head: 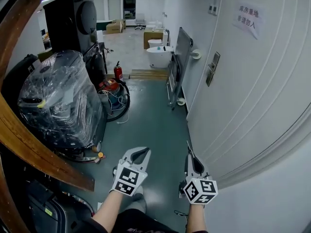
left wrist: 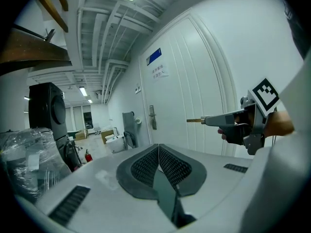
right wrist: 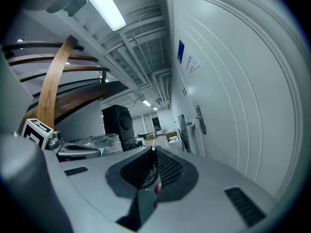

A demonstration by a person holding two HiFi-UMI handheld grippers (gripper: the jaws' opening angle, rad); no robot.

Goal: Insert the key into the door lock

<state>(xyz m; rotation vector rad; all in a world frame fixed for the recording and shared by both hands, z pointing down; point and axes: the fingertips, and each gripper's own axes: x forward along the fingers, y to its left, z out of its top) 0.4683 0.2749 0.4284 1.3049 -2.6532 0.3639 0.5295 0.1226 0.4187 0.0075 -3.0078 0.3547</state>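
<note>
The white door [head: 243,91] fills the right side of the head view, and its lock plate with a handle [head: 212,68] is well ahead of both grippers. The same lock [left wrist: 152,117] shows far off in the left gripper view, and the lock [right wrist: 199,119] also shows in the right gripper view. My right gripper [head: 189,152] is shut on a small brass key [left wrist: 194,121], which sticks out forward past the tips [right wrist: 153,148]. It points level along the door. My left gripper [head: 143,153] hangs beside it on the left, its pads meeting at the tip [left wrist: 159,147] with nothing in them.
A plastic-wrapped machine [head: 58,101] and a tall black cabinet [head: 73,21] line the left side. A red fire extinguisher [head: 118,72] and cables lie beyond. A grey panel [head: 182,47] leans on the wall past the door. A curved wooden beam [head: 29,144] crosses the near left.
</note>
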